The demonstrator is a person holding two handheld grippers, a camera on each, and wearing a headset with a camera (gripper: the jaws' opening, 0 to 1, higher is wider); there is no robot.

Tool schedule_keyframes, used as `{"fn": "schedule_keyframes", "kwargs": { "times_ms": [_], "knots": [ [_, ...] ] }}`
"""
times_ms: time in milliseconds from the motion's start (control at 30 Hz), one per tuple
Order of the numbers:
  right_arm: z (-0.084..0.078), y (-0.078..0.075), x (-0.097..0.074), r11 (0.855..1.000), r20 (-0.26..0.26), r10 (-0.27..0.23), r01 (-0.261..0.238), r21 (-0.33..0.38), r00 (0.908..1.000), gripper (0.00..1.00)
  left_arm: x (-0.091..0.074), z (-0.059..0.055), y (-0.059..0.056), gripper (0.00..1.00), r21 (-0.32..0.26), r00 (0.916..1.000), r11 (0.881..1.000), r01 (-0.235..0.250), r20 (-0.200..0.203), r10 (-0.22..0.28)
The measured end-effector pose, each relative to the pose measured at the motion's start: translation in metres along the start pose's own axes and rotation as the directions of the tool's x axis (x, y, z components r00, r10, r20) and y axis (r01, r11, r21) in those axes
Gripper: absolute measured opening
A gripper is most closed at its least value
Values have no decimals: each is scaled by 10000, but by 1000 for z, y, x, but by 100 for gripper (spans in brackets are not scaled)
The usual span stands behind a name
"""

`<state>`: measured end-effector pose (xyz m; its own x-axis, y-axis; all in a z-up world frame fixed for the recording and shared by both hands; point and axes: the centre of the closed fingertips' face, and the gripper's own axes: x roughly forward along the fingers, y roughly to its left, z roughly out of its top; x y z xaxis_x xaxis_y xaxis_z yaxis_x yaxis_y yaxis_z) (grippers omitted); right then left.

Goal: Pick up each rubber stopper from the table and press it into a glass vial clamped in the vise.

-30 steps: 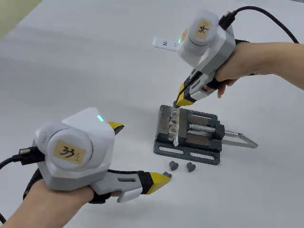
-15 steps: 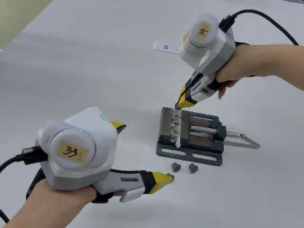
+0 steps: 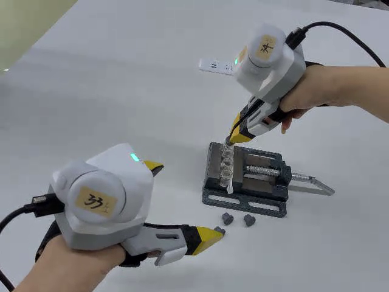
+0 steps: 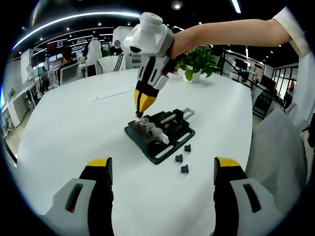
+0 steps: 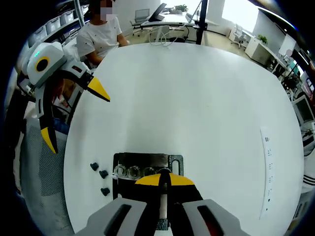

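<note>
Only the headset camera has shifted over the past second: the right gripper point(image 3: 230, 140) still stands tip-down on the far end of the row of glass vials point(image 3: 227, 167) clamped in the black vise point(image 3: 267, 182), which sits in the middle of the white table point(image 3: 121, 91), well in from every edge. Its jaws are drawn together. Its own yellow tips hide the end vial in the right gripper view, and whether a stopper is pinched between them cannot be told. The left gripper point(image 3: 181, 201) hovers toward the table's near edge, jaws spread wide and holding nothing. Three grey rubber stoppers point(image 3: 227, 218) lie on the table just beside the vise's near side, one of them by the left gripper's lower tip. A white power strip point(image 3: 216, 65) lies toward the far edge, and the vise's screw handle point(image 3: 316, 185) juts toward the right edge.
</note>
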<state>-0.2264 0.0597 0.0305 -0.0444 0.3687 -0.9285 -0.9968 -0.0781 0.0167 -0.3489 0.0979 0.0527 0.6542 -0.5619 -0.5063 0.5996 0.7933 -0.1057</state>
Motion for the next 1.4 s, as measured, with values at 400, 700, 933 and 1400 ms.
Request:
{"fn": "schedule_keyframes", "kwargs": {
  "times_ms": [400,700,933,1400],
  "knots": [
    [-3,-8,-11,9985,488,-543,543,8,9973,17,-6,3,2,83,63,9999,9999,-93,51,93],
    [-14,10,-20,9974,1048,-722,708,167,9919,32,-11,3,8,83,91,9998,9998,-192,92,191],
    [-20,34,-25,9956,1556,-863,795,491,9840,33,-15,4,8,83,128,9996,9996,-260,143,258],
    [-42,70,-31,9908,1933,-1094,913,1000,9750,30,-25,5,6,82,235,9986,9986,-474,230,468]
  ]
}}
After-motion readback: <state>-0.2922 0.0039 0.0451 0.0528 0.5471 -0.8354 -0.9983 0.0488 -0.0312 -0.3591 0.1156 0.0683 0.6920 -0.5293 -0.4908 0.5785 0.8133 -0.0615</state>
